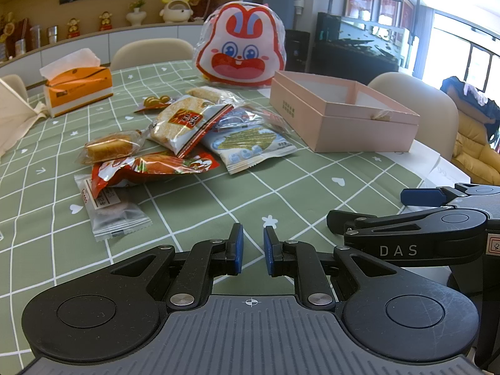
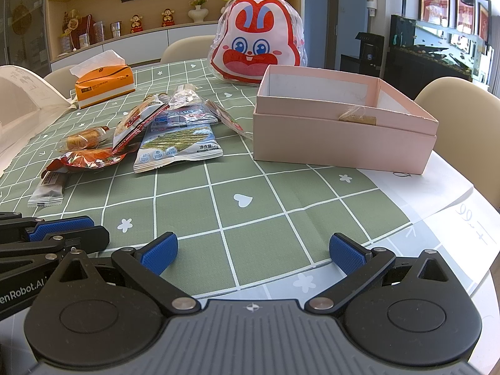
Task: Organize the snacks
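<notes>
While both tongs idle low over the green checked tablecloth (image 2: 250, 218), status reads:
Left gripper (image 1: 252, 250): blue pads nearly together, a narrow gap, nothing between them.
Right gripper (image 2: 253, 253): jaws spread wide, nothing held.
Loose pile of wrapped snack packets (image 1: 175, 137): ahead-left of both tongs, well apart from them.
Open pink cardboard box (image 2: 343, 137): ahead-right; one small wrapped piece at its near wall.
Progress: judged barely begun; nearly all packets left to move.

Snack packets (image 1: 187, 125): glossy crinkled plastic film. Box (image 2: 343, 131): matt pink card. Tablecloth (image 2: 250, 218): matt green checked cloth. Pads (image 2: 159, 254): textured blue.
</notes>
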Tool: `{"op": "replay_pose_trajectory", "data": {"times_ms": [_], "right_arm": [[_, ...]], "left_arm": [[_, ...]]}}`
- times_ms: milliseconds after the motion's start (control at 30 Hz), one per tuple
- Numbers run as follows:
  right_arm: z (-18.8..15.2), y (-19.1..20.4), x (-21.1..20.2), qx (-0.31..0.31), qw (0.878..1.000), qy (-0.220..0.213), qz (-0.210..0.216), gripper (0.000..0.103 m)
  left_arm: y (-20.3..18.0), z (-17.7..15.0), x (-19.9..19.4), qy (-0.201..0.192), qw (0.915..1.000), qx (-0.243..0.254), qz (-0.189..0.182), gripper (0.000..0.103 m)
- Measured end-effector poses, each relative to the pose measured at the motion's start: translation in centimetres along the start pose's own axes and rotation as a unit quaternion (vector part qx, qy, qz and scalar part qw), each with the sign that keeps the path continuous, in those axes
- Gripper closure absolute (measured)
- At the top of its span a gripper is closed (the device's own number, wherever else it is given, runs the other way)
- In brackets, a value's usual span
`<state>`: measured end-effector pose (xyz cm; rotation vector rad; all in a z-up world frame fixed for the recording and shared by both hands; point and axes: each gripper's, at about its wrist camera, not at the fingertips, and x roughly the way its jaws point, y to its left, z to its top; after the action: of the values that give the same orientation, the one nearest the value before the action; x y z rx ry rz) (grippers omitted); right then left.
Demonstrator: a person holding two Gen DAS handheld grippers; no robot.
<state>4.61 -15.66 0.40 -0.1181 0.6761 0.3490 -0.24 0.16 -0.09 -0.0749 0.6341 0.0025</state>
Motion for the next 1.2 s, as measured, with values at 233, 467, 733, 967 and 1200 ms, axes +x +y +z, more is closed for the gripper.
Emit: {"op": "replay_pose_trajectory", "data": {"times_ms": [233, 467, 733, 967, 1200], "right_arm": [[0.0, 0.0, 0.0, 0.000, 1.000, 0.000, 0.000, 0.000], [0.0, 0.0, 0.0, 0.000, 1.000, 0.000, 0.000, 0.000], [0.1, -0.1, 0.0, -0.001, 1.000, 0.001, 0.001, 0.000], [0.9, -0.4, 0.1, -0.013, 0.999, 0.033, 0.017, 0.000], [1.9, -0.4, 0.4, -0.033, 0.996, 0.073, 0.028, 0.000]], "left_arm": [[0.0, 0.0, 0.0, 0.000, 1.0000, 0.000, 0.000, 0.085], [0.0, 0.0, 0.0, 0.000, 1.0000, 0.000, 0.000, 0.085], [0.3, 0.0, -0.1, 0.000, 1.0000, 0.000, 0.000, 0.085], [-0.1, 0.5, -0.3, 0.017, 0.9996, 0.023, -0.007, 0.085], [3.8, 3.6, -0.4, 0.044, 0.9930, -0.067, -0.086, 0.085]]}}
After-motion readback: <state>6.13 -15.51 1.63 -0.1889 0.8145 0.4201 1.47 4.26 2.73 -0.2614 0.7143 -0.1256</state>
